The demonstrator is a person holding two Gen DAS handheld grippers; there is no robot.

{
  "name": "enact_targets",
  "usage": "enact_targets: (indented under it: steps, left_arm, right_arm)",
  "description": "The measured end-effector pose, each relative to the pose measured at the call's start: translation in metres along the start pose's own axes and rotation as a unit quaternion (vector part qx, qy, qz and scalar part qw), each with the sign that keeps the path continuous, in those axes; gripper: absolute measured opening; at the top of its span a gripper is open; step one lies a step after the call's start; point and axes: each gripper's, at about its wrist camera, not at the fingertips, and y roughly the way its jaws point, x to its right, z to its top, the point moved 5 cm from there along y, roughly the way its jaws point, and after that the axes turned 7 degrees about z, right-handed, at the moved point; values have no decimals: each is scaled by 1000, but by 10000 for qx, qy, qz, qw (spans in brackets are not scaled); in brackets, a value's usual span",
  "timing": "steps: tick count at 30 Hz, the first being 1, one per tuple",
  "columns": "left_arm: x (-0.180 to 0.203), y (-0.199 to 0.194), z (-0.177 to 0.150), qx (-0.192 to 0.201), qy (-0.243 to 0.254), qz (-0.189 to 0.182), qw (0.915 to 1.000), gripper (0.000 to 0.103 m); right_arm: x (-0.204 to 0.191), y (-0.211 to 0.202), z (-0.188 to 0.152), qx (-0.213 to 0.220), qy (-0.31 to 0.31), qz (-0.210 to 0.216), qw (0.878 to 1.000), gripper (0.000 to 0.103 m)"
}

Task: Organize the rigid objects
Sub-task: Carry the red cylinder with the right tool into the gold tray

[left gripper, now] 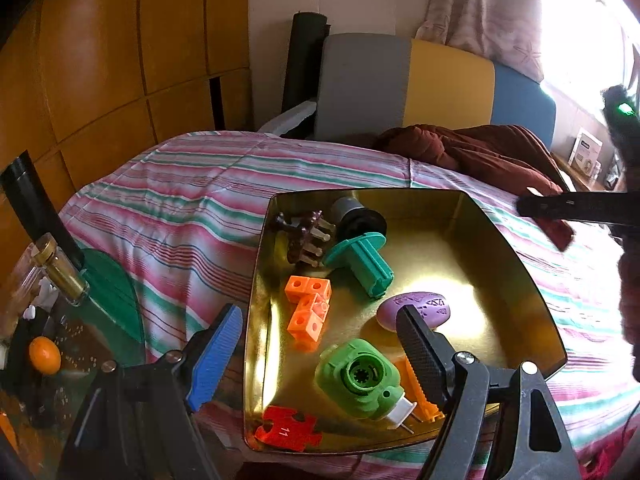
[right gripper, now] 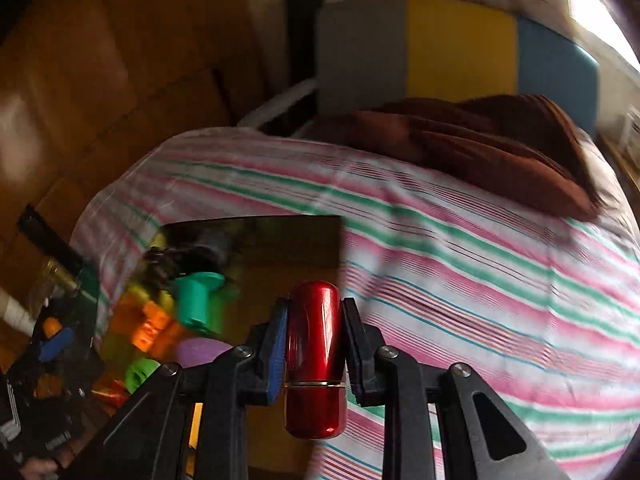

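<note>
A gold metal tray [left gripper: 520,280] lies on the striped bedspread. It holds a teal spool [left gripper: 360,264], orange cubes [left gripper: 308,312], a purple oval [left gripper: 416,312], a green round part [left gripper: 360,376], a red puzzle piece [left gripper: 288,428], a dark toothed piece [left gripper: 304,236] and a grey-black cylinder [left gripper: 356,216]. My left gripper [left gripper: 320,344] is open over the tray's near edge. My right gripper [right gripper: 314,332] is shut on a glossy red capsule [right gripper: 314,360], to the right of the tray [right gripper: 288,248]; it shows at the right of the left wrist view [left gripper: 576,204].
The striped bedspread [left gripper: 192,200] covers the bed, with a maroon blanket [left gripper: 480,148] near the grey, yellow and blue headboard [left gripper: 408,84]. At left stands a glass-topped table [left gripper: 72,344] with a gold-capped tube [left gripper: 60,272] and an orange ball [left gripper: 45,355]. A wooden wardrobe [left gripper: 120,40] stands behind.
</note>
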Motion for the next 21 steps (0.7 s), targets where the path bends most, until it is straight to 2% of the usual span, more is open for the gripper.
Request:
enact_targets:
  steps: [5,11,21]
  left_arm:
    - [-3,3,-2,-36,-19,11,10000,80]
    - [-7,9,-4,-98,-59,27,9999,80]
    - [-14,19,-6,-212,-183,69,9996,80]
  right_arm:
    - [-29,39,4,-326,-204,94,9992,25]
    - [-37,77,-2,-650,-223,51,9976,25]
    - [-40,100,-10,-834,-157,53,9964,25]
